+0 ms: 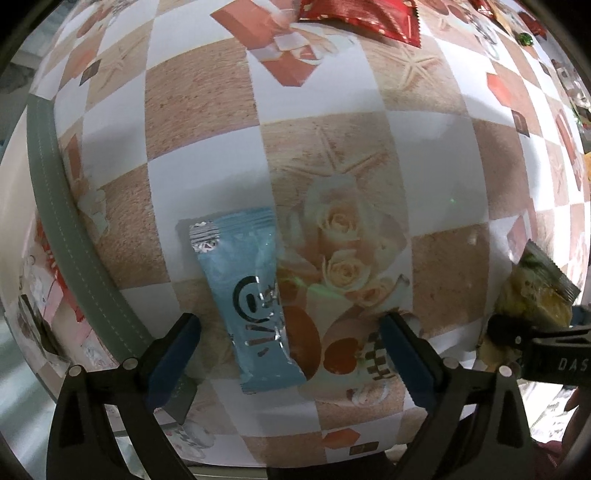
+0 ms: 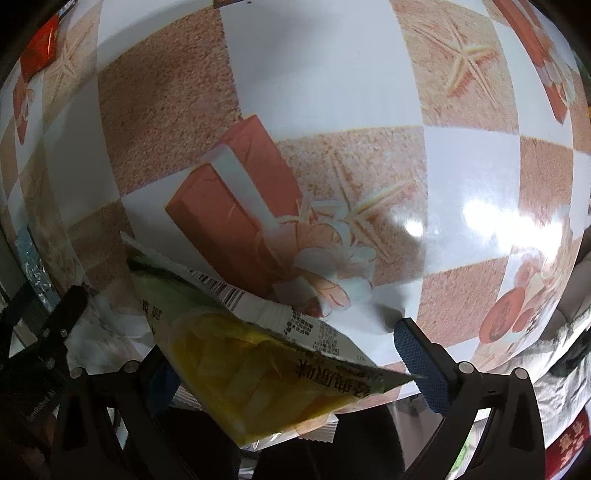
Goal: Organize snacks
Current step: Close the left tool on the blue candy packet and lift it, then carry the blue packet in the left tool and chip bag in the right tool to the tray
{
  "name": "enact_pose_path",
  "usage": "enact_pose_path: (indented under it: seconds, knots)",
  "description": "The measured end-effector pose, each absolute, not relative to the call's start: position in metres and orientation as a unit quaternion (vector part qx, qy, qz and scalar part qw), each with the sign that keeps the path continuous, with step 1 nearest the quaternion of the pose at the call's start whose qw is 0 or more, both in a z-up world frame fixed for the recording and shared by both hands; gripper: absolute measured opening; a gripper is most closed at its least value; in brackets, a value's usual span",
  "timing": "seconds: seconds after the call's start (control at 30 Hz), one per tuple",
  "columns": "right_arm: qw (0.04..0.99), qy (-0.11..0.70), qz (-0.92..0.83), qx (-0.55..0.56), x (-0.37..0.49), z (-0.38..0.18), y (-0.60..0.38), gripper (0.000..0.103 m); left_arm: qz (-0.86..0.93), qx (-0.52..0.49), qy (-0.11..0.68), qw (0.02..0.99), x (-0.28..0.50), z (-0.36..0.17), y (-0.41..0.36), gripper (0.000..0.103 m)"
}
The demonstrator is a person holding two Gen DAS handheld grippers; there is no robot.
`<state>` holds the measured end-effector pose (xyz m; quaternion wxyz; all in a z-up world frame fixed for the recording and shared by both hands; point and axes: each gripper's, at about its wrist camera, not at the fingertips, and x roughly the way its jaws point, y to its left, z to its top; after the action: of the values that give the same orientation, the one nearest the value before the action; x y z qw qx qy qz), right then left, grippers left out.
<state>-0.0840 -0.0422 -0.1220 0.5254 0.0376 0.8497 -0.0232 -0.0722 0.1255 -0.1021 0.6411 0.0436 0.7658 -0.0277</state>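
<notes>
Left wrist view: left tongs [image 1: 291, 343] wide apart, pointing down over the blue snack packet [image 1: 251, 302], which lies flat on the desk [image 1: 207, 122], touching neither pad. Risk: it sits nearer one pad, so closing may shove or crumple the slick wrapper rather than pinch it. Red packet [image 1: 362, 14] lies far off.

Right wrist view: yellow snack bag [image 2: 255, 365] sits between the right tongs [image 2: 291, 365], w/ one pad hidden, so grip can't be told; bag tilts, may slip out.
</notes>
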Motion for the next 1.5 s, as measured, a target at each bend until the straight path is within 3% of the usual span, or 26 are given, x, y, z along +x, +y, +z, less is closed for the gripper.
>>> enact_pose_path:
  seconds: [0.13,0.23,0.3,0.33,0.37,0.4,0.43,0.8,1.17,1.3,1.4,1.5]
  knots:
    - [0.515,0.856,-0.017,0.044,-0.09,-0.125,-0.037,0.103,-0.034,0.053,0.76,0.646,-0.073,-0.096,0.119,0.093]
    - [0.523,0.852,-0.006,0.024,-0.089,-0.122,-0.028,0.099,-0.045,0.069,0.751,0.656,-0.075,-0.09,0.112,0.079]
    - [0.53,0.848,0.003,0.013,-0.087,-0.118,-0.022,0.086,-0.051,0.077,0.745,0.66,-0.075,-0.086,0.107,0.067]
    - [0.535,0.845,0.008,0.005,-0.085,-0.114,-0.019,0.081,-0.054,0.081,0.743,0.662,-0.074,-0.084,0.105,0.055]
    - [0.539,0.842,0.011,-0.002,-0.084,-0.112,-0.017,0.069,-0.056,0.083,0.741,0.664,-0.074,-0.083,0.104,0.041]
    - [0.543,0.839,0.017,-0.007,-0.082,-0.108,-0.014,0.057,-0.06,0.08,0.741,0.664,-0.073,-0.08,0.105,0.034]
    - [0.546,0.837,0.025,-0.005,-0.081,-0.107,-0.013,0.056,-0.065,0.07,0.744,0.662,-0.072,-0.079,0.107,0.027]
    - [0.566,0.823,0.05,0.007,-0.065,-0.09,-0.007,0.043,-0.054,0.017,0.736,0.674,-0.07,-0.053,0.138,0.026]
    - [0.562,0.826,0.053,0.003,-0.067,-0.086,-0.01,0.044,-0.052,0.007,0.727,0.685,-0.066,-0.03,0.156,0.026]
    - [0.569,0.82,0.055,0.006,-0.07,-0.094,-0.012,0.056,-0.053,0.014,0.728,0.684,-0.071,-0.026,0.162,0.026]
    - [0.574,0.817,0.053,-0.006,-0.067,-0.092,-0.005,0.059,-0.054,0.018,0.729,0.682,-0.069,-0.023,0.162,0.026]
    - [0.578,0.813,0.065,-0.001,-0.073,-0.094,0.007,0.079,-0.056,0.022,0.728,0.683,-0.07,-0.025,0.16,0.026]
